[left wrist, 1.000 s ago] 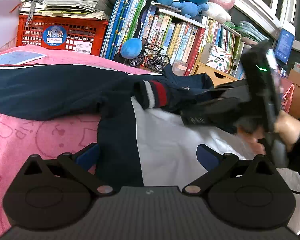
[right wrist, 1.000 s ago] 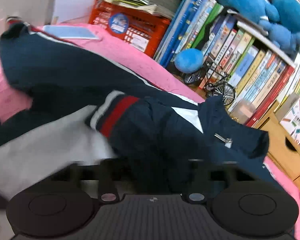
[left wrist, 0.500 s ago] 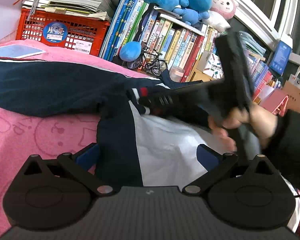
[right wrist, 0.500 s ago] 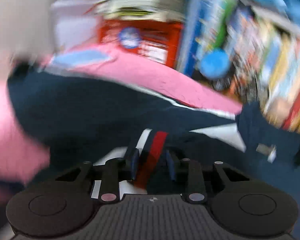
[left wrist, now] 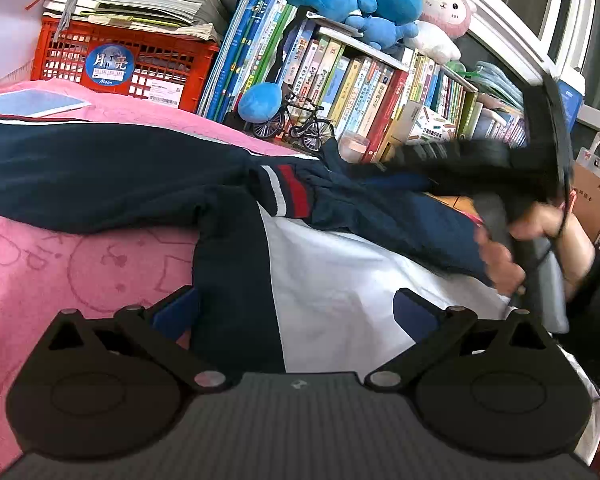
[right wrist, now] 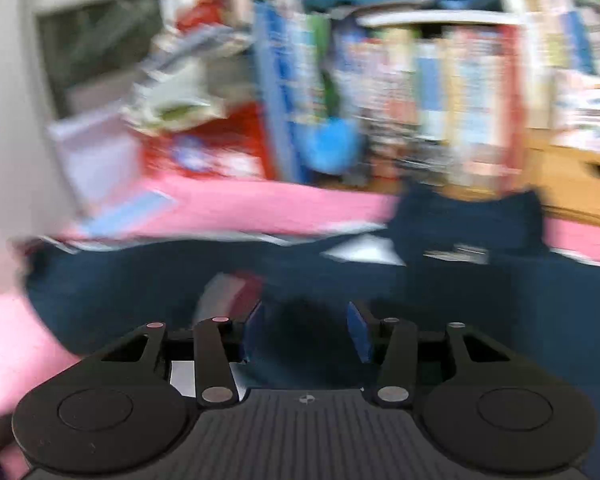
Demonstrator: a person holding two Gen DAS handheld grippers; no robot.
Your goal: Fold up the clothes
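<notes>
2 grippers work over 1 navy-and-white jacket [left wrist: 332, 280] spread on the pink cover [left wrist: 60, 264], in front of the bookshelf [left wrist: 380, 92]. Nearest the camera, the left gripper [left wrist: 296, 312] hangs with its jaws wide apart above the jacket's navy and white panels, pinching nothing. On the jacket's far right side, the right gripper [right wrist: 304, 330], blurred and carried by a hand [left wrist: 540, 240], has jaws opening with dark cloth showing between the pads, just right of the red-and-white striped cuff [left wrist: 288, 196].
</notes>
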